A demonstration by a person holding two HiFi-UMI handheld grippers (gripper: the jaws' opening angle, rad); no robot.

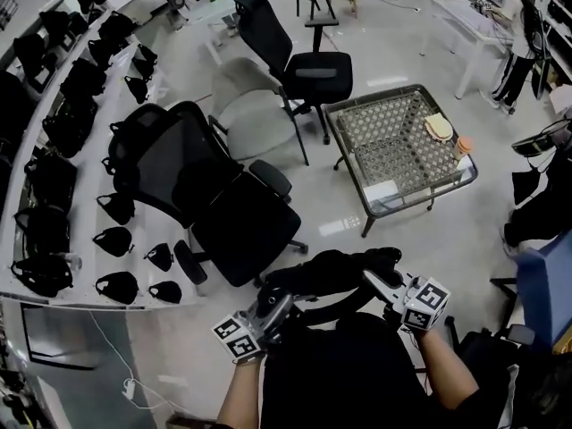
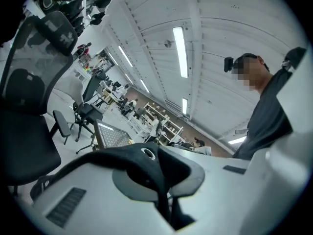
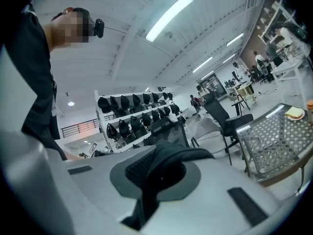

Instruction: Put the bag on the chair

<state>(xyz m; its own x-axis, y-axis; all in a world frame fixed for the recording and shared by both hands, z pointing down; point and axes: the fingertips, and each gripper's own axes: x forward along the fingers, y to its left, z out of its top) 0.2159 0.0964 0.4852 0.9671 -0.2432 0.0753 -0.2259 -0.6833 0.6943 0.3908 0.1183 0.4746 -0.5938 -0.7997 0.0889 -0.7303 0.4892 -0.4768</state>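
A black bag point(image 1: 332, 270) hangs between my two grippers, low in the head view. My left gripper point(image 1: 284, 295) is shut on the bag's left part. In the left gripper view a black strap point(image 2: 146, 164) is pinched where that left gripper point(image 2: 163, 182) closes. My right gripper point(image 1: 374, 277) is shut on the bag's right end. In the right gripper view, dark bag fabric point(image 3: 168, 156) bunches over the closed jaws of the right gripper point(image 3: 157, 173). The black mesh office chair point(image 1: 234, 222) stands just beyond the bag, to its left, with its seat bare.
White shelves point(image 1: 89, 239) with several black bags run along the left. A grey chair point(image 1: 255, 110) and another black chair point(image 1: 299, 61) stand behind. A wicker-topped table point(image 1: 366, 195) sits at right, a blue chair point(image 1: 545, 293) at far right.
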